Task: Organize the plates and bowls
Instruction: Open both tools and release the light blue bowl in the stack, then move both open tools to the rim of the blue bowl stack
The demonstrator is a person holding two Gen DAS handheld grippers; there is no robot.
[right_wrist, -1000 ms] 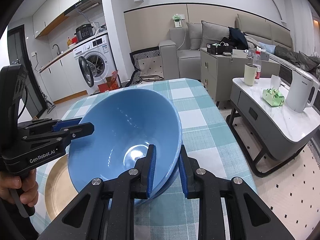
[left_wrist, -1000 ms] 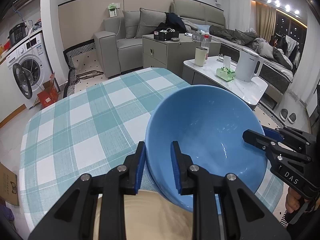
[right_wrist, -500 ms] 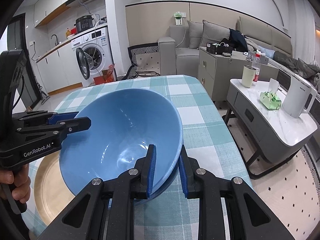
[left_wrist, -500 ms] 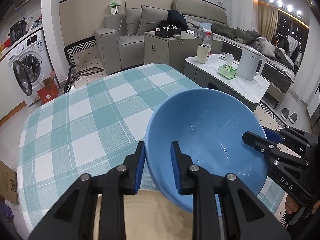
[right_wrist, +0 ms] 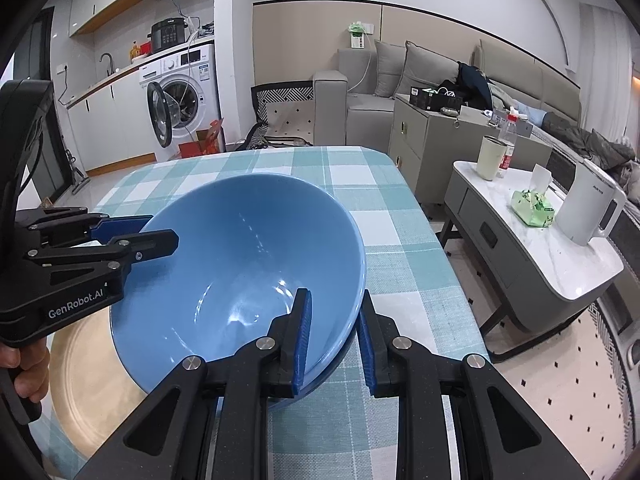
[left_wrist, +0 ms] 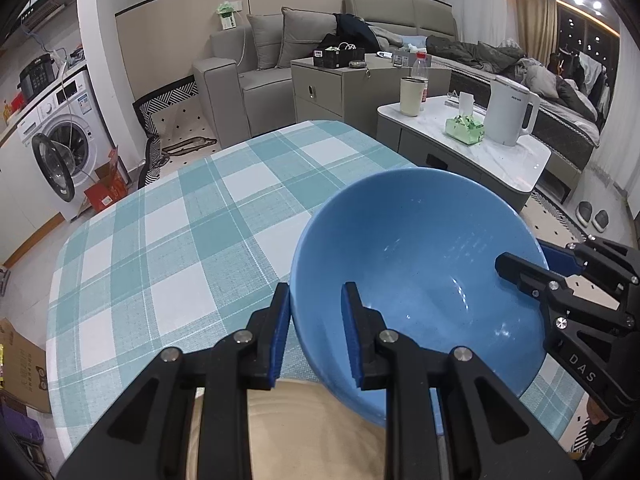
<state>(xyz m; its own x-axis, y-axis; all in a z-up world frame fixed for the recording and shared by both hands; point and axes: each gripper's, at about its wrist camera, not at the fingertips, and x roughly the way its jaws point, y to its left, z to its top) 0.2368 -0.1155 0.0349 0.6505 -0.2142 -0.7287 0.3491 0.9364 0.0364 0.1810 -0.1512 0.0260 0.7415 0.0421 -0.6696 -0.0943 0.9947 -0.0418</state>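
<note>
Left wrist view, both hand-held grippers (left_wrist: 314,330) (right_wrist: 334,334) grasping blue bowl (left_wrist: 416,280), checked tablecloth (left_wrist: 180,240), sofa (left_wrist: 280,60)

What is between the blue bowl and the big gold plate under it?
Nothing that shows. The blue bowl is held tilted by the left gripper and the right gripper, each pinching its rim. The gold plate lies bare on the checked table just below. Part of the plate hides under the bowl.
</note>
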